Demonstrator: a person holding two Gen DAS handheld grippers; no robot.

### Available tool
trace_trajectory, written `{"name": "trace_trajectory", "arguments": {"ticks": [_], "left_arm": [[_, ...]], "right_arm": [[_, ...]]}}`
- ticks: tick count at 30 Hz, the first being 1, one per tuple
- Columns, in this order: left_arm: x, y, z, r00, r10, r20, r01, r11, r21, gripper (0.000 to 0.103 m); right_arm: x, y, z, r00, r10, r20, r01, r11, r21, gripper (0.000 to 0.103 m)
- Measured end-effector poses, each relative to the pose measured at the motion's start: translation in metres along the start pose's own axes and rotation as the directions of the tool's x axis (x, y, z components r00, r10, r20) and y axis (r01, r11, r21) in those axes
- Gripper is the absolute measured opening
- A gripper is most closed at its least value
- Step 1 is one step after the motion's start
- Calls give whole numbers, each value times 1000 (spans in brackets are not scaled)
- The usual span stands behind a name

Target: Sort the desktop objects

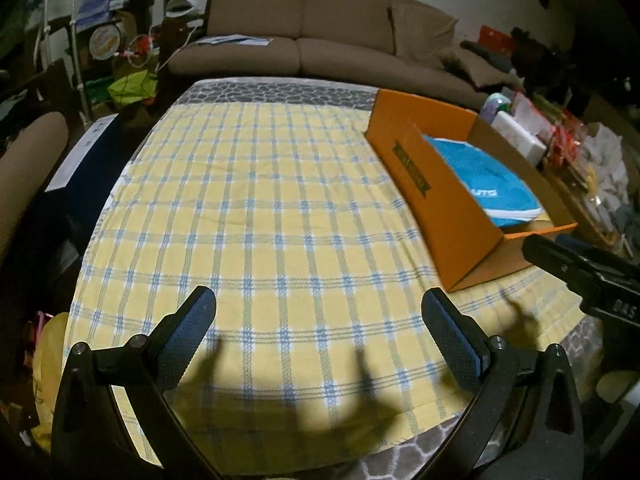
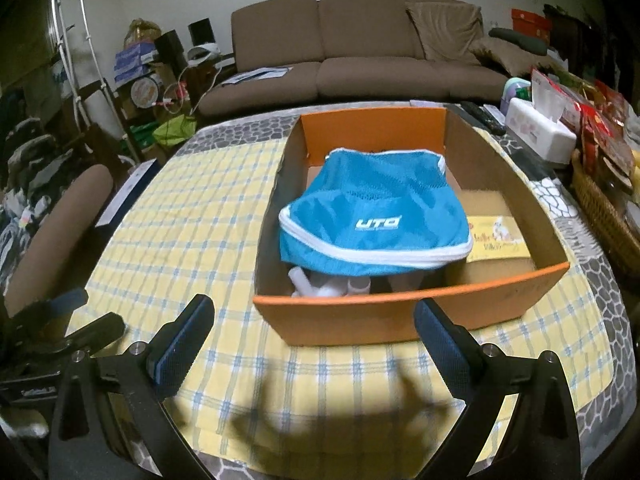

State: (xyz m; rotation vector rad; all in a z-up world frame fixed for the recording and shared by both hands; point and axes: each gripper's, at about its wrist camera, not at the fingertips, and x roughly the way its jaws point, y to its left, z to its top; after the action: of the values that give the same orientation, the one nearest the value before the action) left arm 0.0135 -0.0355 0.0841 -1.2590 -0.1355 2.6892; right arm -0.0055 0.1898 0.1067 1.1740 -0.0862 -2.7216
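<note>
Desktop objects are all lying inside the orange cardboard box (image 2: 400, 316): a blue mesh pouch (image 2: 372, 216) is sitting over some white pieces (image 2: 320, 284), with a yellow booklet (image 2: 498, 240) at the box's right wall. The box is standing directly ahead of the right tongs (image 2: 314, 340), its long axis running away from them, and off to the right of the left tongs (image 1: 320, 332). Both tongs are hanging spread wide and empty above the checked cloth (image 1: 260, 200) on the bench, so the right hand is looking nearer. Nothing loose is showing on the cloth.
</note>
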Motion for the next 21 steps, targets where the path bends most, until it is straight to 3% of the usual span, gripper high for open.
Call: {"name": "trace_trajectory", "arguments": {"ticks": [5, 14, 21], "left_arm": [[8, -2, -10, 1000, 10, 2, -10, 1000, -7, 103], [42, -10, -37, 997, 10, -83, -14, 999, -45, 103], [51, -21, -42, 996, 16, -92, -21, 998, -55, 103]], "right_arm": [[10, 5, -11, 999, -27, -27, 27, 999, -20, 101], [40, 1, -35, 992, -73, -102, 71, 997, -17, 101], [54, -12, -39, 984, -151, -90, 143, 986, -86, 101]]}}
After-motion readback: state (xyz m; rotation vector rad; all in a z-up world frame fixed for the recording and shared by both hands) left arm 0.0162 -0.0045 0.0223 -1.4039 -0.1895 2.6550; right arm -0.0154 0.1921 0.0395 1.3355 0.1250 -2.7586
